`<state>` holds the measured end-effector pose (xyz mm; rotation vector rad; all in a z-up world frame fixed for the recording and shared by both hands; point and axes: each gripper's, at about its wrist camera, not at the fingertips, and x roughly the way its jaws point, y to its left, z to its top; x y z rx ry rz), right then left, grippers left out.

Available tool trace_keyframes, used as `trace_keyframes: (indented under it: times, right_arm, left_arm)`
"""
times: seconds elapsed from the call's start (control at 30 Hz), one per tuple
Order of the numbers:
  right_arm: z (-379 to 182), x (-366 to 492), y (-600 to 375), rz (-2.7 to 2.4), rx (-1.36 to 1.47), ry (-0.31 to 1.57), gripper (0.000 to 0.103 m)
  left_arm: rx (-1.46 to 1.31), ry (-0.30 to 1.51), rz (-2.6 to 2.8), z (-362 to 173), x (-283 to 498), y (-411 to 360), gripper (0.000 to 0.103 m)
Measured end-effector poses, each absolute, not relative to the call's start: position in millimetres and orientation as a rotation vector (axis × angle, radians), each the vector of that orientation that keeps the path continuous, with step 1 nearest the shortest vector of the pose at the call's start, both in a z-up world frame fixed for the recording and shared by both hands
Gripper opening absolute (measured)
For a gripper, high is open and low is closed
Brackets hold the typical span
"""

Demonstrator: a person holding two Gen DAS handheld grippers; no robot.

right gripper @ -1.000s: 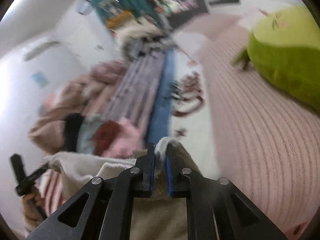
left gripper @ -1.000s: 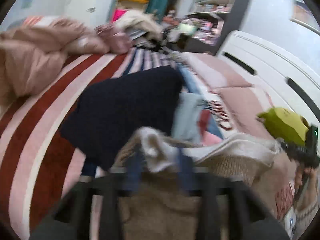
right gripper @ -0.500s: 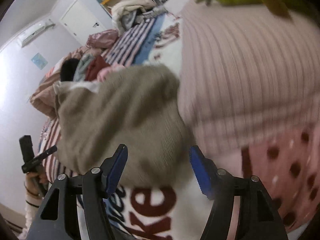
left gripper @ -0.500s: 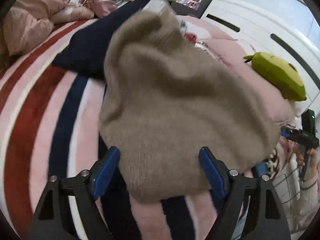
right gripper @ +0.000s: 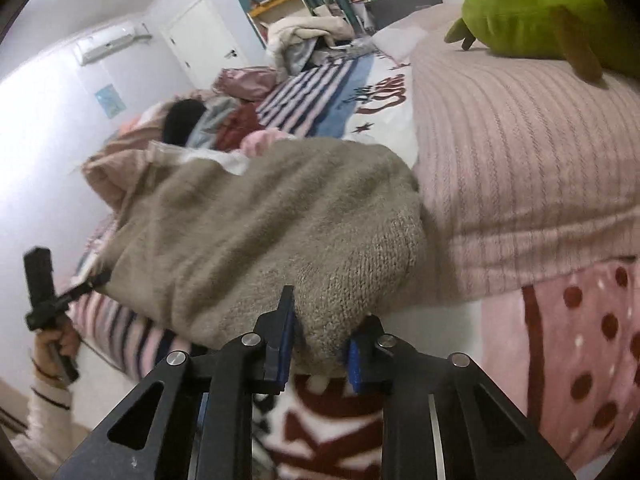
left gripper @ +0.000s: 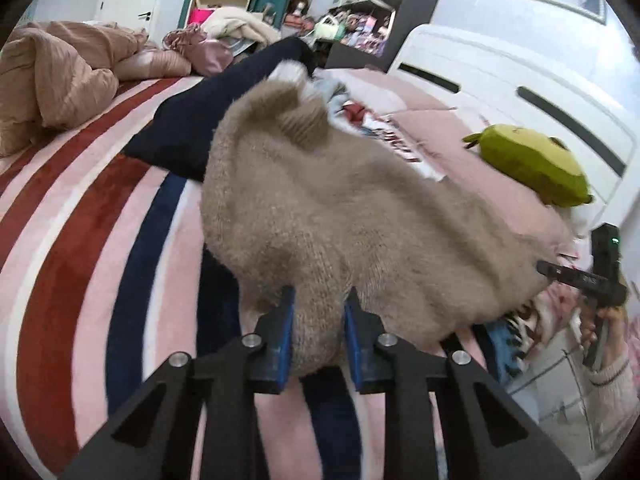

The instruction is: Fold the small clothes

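Observation:
A beige knit sweater (left gripper: 340,208) lies folded over on the striped bed blanket (left gripper: 80,232). My left gripper (left gripper: 318,320) has its blue-padded jaws closed in on the sweater's near left edge. My right gripper (right gripper: 320,332) has its jaws closed in on the sweater's (right gripper: 260,232) near right corner. The right gripper also shows at the right edge of the left wrist view (left gripper: 560,270). The left gripper also shows at the left edge of the right wrist view (right gripper: 94,280).
A dark navy garment (left gripper: 208,104) and several more clothes lie behind the sweater. A green plush toy (left gripper: 532,164) sits on a pink ribbed pillow (right gripper: 520,168). A crumpled tan duvet (left gripper: 52,76) lies far left. A white headboard (left gripper: 520,88) stands on the right.
Both grippers let go of the sweater's top edge, flipped it down onto the bed, opened wide, and have now closed in on its near edge.

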<state>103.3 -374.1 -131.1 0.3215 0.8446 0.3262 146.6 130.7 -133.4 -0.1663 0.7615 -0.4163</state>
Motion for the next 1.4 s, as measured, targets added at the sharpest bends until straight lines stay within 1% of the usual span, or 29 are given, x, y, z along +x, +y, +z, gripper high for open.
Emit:
trace_keyframes:
  times: [0.1, 0.2, 0.23, 0.27, 0.3, 0.33, 0.37, 0.4, 0.43, 0.47, 0.53, 0.57, 0.63, 0.67, 0.7, 0.77, 0.83, 0.9, 1.03, 1.07, 1.17, 1.23, 1.3, 1.37, 1.4]
  right_arm:
    - [-129, 86, -377, 0.360, 0.359, 0.858, 0.016]
    - [-143, 76, -376, 0.341, 0.353, 0.911, 0.018]
    - [-151, 75, -372, 0.316, 0.321, 0.933, 0.021]
    - [-156, 75, -369, 0.303, 0.303, 0.947, 0.028]
    - [-157, 75, -367, 0.293, 0.299, 0.951, 0.031]
    - [-156, 74, -368, 0.277, 0.306, 0.951, 0.033]
    - [-153, 72, -370, 0.270, 0.317, 0.947, 0.034]
    - [-148, 69, -373, 0.258, 0.325, 0.938, 0.034]
    - [-139, 63, -375, 0.231, 0.317, 0.911, 0.034]
    - [-131, 56, -376, 0.193, 0.283, 0.881, 0.036]
    - [-109, 46, -367, 0.074, 0.146, 0.777, 0.041]
    - [-100, 43, -361, 0.060, 0.114, 0.731, 0.041]
    - [-88, 40, -348, 0.112, 0.137, 0.663, 0.041]
    - [-85, 40, -340, 0.145, 0.153, 0.644, 0.038]
    - [-83, 43, -325, 0.201, 0.166, 0.624, 0.034]
    - [-85, 51, -297, 0.281, 0.173, 0.622, 0.007]
    - [-89, 64, -266, 0.373, 0.186, 0.638, 0.006]
    - [-95, 73, -239, 0.441, 0.181, 0.646, 0.004]
    - [-110, 96, -189, 0.490, 0.139, 0.687, 0.004]
    - [-116, 100, -184, 0.486, 0.136, 0.709, 0.004]
    - [-142, 112, -176, 0.453, 0.127, 0.807, 0.004]
    - [-158, 112, -178, 0.424, 0.101, 0.862, 0.003]
    - [-161, 109, -179, 0.421, 0.098, 0.857, 0.002]
    - [-154, 104, -182, 0.431, 0.124, 0.846, 0.005]
    - [-150, 102, -184, 0.451, 0.146, 0.830, 0.005]
  left_arm:
    - [-0.182, 0.780, -0.451, -140, 127, 136, 0.019]
    - [-0.180, 0.838, -0.434, -159, 118, 135, 0.021]
    - [-0.172, 0.841, -0.427, -164, 117, 134, 0.024]
    - [-0.177, 0.838, -0.425, -165, 117, 134, 0.028]
    - [-0.189, 0.838, -0.424, -166, 118, 135, 0.031]
    - [-0.208, 0.836, -0.412, -164, 116, 137, 0.040]
    - [-0.224, 0.837, -0.407, -162, 114, 140, 0.055]
    - [-0.238, 0.834, -0.403, -160, 108, 143, 0.063]
    - [-0.256, 0.820, -0.391, -156, 102, 148, 0.074]
    - [-0.272, 0.817, -0.381, -155, 95, 151, 0.079]
    - [-0.328, 0.825, -0.366, -154, 87, 157, 0.080]
    - [-0.362, 0.814, -0.365, -155, 82, 160, 0.082]
    - [-0.420, 0.798, -0.363, -157, 75, 158, 0.083]
    - [-0.440, 0.798, -0.357, -159, 74, 156, 0.083]
    - [-0.468, 0.804, -0.359, -161, 72, 152, 0.083]
    - [-0.572, 0.811, -0.411, -168, 69, 146, 0.084]
    - [-0.636, 0.799, -0.461, -172, 68, 138, 0.085]
    - [-0.641, 0.810, -0.475, -176, 71, 127, 0.085]
    - [-0.676, 0.809, -0.493, -186, 82, 109, 0.086]
    - [-0.690, 0.811, -0.490, -189, 86, 107, 0.089]
    - [-0.724, 0.806, -0.414, -200, 104, 105, 0.089]
    - [-0.785, 0.755, -0.396, -204, 115, 109, 0.089]
    - [-0.793, 0.729, -0.370, -202, 125, 110, 0.089]
    - [-0.771, 0.713, -0.344, -197, 134, 108, 0.089]
    - [-0.755, 0.703, -0.331, -195, 138, 106, 0.089]
